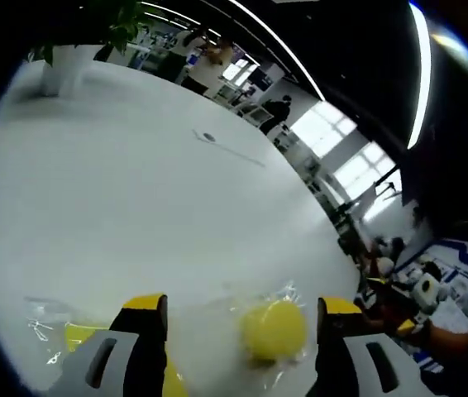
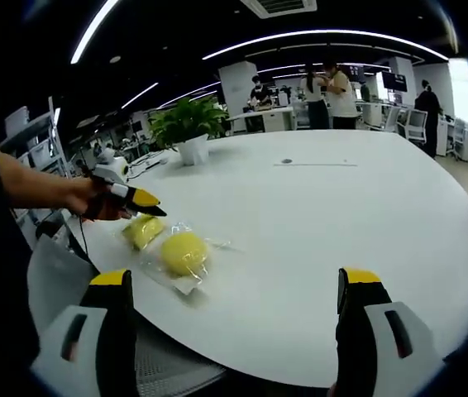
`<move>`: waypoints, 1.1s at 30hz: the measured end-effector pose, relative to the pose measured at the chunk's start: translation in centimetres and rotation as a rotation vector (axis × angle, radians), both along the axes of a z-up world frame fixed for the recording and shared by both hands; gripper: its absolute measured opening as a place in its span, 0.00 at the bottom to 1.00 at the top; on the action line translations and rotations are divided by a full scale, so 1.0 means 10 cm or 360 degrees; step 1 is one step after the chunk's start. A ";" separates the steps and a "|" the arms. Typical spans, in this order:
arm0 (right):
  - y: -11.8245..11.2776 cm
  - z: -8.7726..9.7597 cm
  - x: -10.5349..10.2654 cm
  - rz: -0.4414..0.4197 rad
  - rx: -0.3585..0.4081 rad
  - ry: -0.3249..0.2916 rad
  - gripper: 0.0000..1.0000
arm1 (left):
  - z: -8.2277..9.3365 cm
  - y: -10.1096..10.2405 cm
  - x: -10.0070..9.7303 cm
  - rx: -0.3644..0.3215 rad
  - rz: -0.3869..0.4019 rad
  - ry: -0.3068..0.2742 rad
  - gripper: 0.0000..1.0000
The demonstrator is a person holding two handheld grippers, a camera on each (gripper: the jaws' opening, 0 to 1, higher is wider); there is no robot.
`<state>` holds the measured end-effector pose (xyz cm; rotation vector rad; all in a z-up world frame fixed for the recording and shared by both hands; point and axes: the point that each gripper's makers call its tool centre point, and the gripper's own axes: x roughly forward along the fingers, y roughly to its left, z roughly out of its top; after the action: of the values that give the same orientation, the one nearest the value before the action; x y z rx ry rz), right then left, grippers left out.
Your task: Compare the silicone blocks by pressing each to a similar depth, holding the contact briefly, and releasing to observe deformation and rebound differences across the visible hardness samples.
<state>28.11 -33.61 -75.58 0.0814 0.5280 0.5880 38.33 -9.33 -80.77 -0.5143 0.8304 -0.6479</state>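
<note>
Round yellow silicone block in clear wrapping lies on the white table, between the spread, empty left gripper jaws. Right gripper open, idle. Press squarely (wrapper may slide), matching depth on the flatter yellow wrapped block.

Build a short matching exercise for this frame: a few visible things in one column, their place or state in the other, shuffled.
Things:
1. round yellow block
2. potted plant
3. left gripper
4. right gripper

Places or states:
A. fingers wide apart, nothing between them
B. far side of the white table
C. inside a clear wrapper on the table
D. held in a hand, over the flatter yellow block

Pairs: 1-C, 2-B, 3-D, 4-A
</note>
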 end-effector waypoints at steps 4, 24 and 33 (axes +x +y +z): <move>0.01 -0.03 -0.01 -0.0003 -0.0001 0.0011 0.96 | -0.02 -0.09 -0.04 -0.0012 -0.0030 0.0020 0.70; 0.10 -0.04 -0.07 0.0027 0.0009 0.0030 0.96 | -0.43 -0.28 -0.03 -0.0025 0.0091 0.0331 0.26; 0.09 -0.05 -0.09 0.0044 -0.0002 0.0050 0.96 | -0.51 -0.33 0.00 0.0130 -0.0054 0.0148 0.09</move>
<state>27.25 -32.67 -76.09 0.0820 0.5606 0.6141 38.37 -12.65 -85.84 -0.4599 0.9514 -0.6218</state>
